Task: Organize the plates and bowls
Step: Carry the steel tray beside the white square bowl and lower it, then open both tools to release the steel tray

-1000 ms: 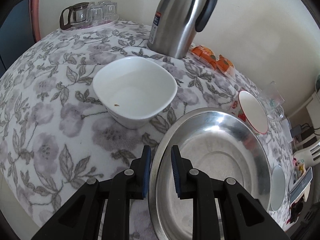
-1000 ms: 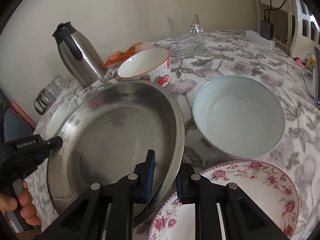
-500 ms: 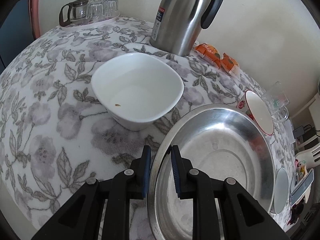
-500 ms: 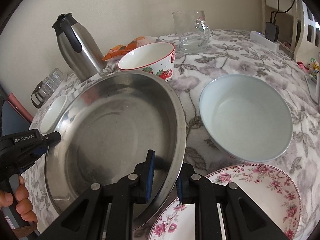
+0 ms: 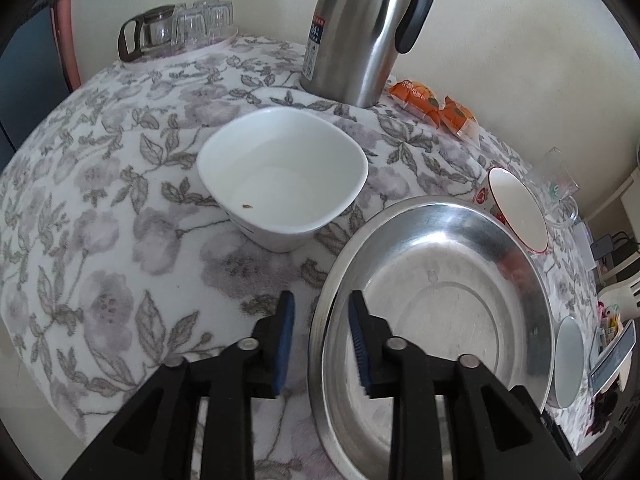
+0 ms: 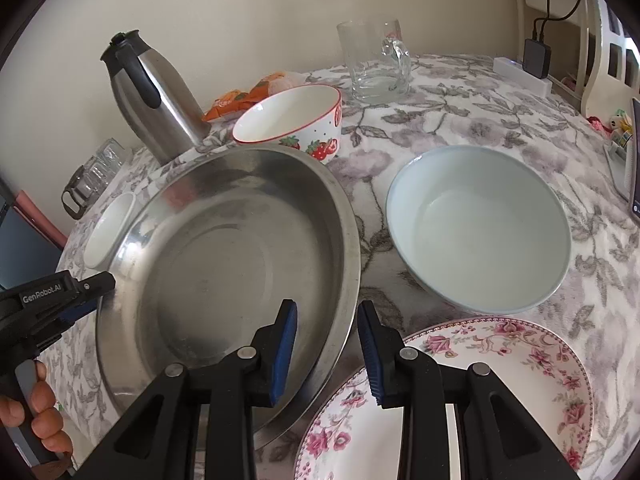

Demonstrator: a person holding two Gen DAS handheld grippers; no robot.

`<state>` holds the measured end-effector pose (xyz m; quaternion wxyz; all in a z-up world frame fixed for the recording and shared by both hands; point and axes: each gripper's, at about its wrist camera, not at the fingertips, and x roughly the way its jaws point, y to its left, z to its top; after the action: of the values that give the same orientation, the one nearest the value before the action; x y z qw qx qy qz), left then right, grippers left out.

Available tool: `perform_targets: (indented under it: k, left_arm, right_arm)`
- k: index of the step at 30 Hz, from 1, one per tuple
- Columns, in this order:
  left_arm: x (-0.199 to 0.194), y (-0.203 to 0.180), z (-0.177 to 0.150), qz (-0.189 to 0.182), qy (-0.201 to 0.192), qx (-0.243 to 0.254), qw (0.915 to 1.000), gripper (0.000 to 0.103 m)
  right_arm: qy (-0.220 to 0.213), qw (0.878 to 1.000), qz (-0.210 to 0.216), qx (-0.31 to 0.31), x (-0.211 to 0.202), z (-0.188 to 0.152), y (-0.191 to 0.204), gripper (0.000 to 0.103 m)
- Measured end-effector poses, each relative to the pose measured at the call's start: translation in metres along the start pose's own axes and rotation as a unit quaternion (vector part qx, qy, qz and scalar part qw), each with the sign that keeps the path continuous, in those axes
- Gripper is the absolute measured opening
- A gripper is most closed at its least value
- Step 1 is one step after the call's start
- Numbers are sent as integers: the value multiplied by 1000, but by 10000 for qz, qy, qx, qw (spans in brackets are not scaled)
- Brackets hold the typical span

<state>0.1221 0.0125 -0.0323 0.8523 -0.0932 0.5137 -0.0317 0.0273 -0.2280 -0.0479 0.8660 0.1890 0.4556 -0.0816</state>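
Observation:
A large steel basin (image 5: 440, 320) (image 6: 224, 256) rests on the flowered tablecloth. My left gripper (image 5: 321, 342) is open, its jaws astride the basin's left rim without pinching it. My right gripper (image 6: 327, 350) is open, its jaws astride the basin's right rim. A square white bowl (image 5: 282, 178) sits beyond the left gripper. A strawberry-print bowl (image 6: 290, 122) stands behind the basin. A pale blue bowl (image 6: 478, 226) sits to the basin's right. A floral plate (image 6: 460, 400) lies under the right gripper.
A steel thermos jug (image 5: 366, 28) (image 6: 150, 94) stands at the back, with orange snack packets (image 5: 436, 106) beside it. A tray of glasses and a glass pot (image 5: 176, 30) is at the far left. A glass mug (image 6: 374, 62) stands at the back right.
Both grippers have opened and let go of the basin's rim. The basin has settled lower onto the table.

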Motion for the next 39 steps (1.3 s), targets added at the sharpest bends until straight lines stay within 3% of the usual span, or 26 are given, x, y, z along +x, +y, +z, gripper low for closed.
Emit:
perform_targets:
  k: [4, 7, 10, 11, 12, 14, 17, 21, 27, 31, 39]
  left_arm:
    - [-11, -4, -3, 153, -113, 185, 9996, 41]
    - [-15, -7, -8, 237, -114, 308, 9992, 47]
    - [-16, -9, -13, 313, -65, 407, 9987, 48]
    - [-16, -10, -14, 337, -49, 409, 9986, 51]
    - [-17, -10, -16, 348, -39, 403, 9986, 61]
    - [-18, -8, -18, 336, -50, 362, 9988, 73]
    - [-21, -6, -22, 377, -60, 335, 9987, 75]
    - [-26, -3, -26, 451, -109, 323, 9984, 86]
    - [-31, -2, -35, 460, -146, 422, 9979, 89]
    - [-32, -2, -40, 484, -106, 495, 9975, 93]
    - [-40, -1, -51, 427, -132, 589, 9973, 97]
  right_arm:
    - [-35, 9999, -94, -61, -6, -1, 2, 36]
    - [-48, 9999, -148, -41, -11, -3, 1, 48]
    - [-64, 9998, -157, -42, -15, -5, 1, 51]
    - [-65, 9998, -168, -53, -17, -6, 1, 56]
    - [-63, 9998, -180, -64, -18, -7, 1, 58]
    - [-56, 9998, -194, -91, -21, -9, 3, 60]
    - [-78, 9996, -240, -98, -25, -10, 4, 70]
    - [-119, 9995, -288, -19, -31, -13, 4, 76]
    - [-149, 9991, -392, -31, -36, -17, 6, 85]
    - [-203, 9987, -452, -80, -41, -20, 8, 97]
    - [-246, 9981, -553, -112, -49, -27, 6, 103]
